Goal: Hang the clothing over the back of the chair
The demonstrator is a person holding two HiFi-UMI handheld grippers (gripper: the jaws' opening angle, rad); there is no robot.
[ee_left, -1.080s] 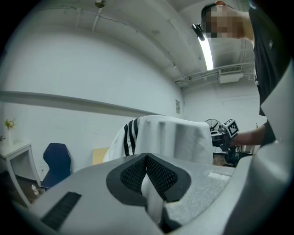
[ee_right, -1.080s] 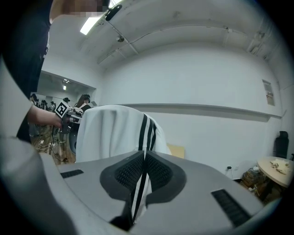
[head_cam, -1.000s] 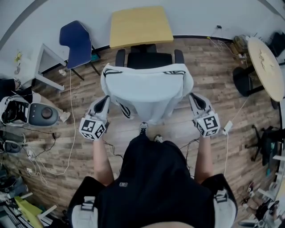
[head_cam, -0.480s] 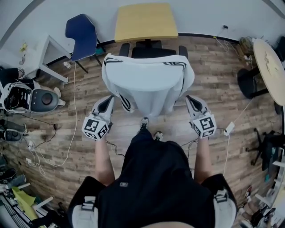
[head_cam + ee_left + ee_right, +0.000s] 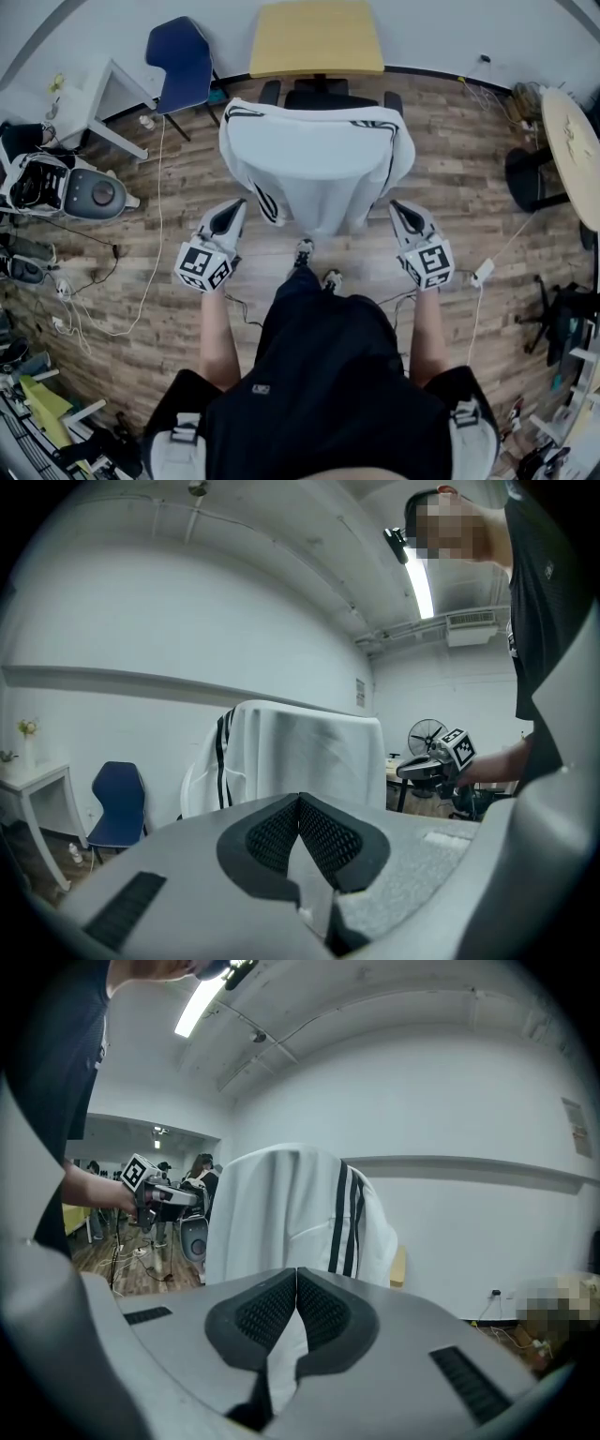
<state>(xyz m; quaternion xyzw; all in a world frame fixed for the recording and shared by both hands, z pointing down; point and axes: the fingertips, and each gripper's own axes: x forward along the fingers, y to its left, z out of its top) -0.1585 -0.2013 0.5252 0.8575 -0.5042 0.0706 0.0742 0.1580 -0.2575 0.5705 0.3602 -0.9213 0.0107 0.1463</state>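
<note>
Hanging over the back of the black office chair [image 5: 323,97], the white jacket [image 5: 314,164] with black stripes covers the backrest from top to bottom, its shoulders spread wide and a striped sleeve drooping down the left side. The chair faces away from the person, toward the yellow table [image 5: 317,36] against the far wall.

The person stands just near of the chair on the wooden floor [image 5: 169,187] and holds one tool at each side of the jacket. The left gripper [image 5: 230,214] points up toward the jacket's lower left edge, close to the drooping sleeve but apart from it. The right gripper [image 5: 401,211] sits near the lower right edge, also clear of the cloth. In each gripper view the two ribbed pads meet at their tips, pressed together with nothing caught between them, and the draped jacket shows beyond them.

A blue chair [image 5: 183,52] stands far left, beside a white side table [image 5: 98,94].
</note>
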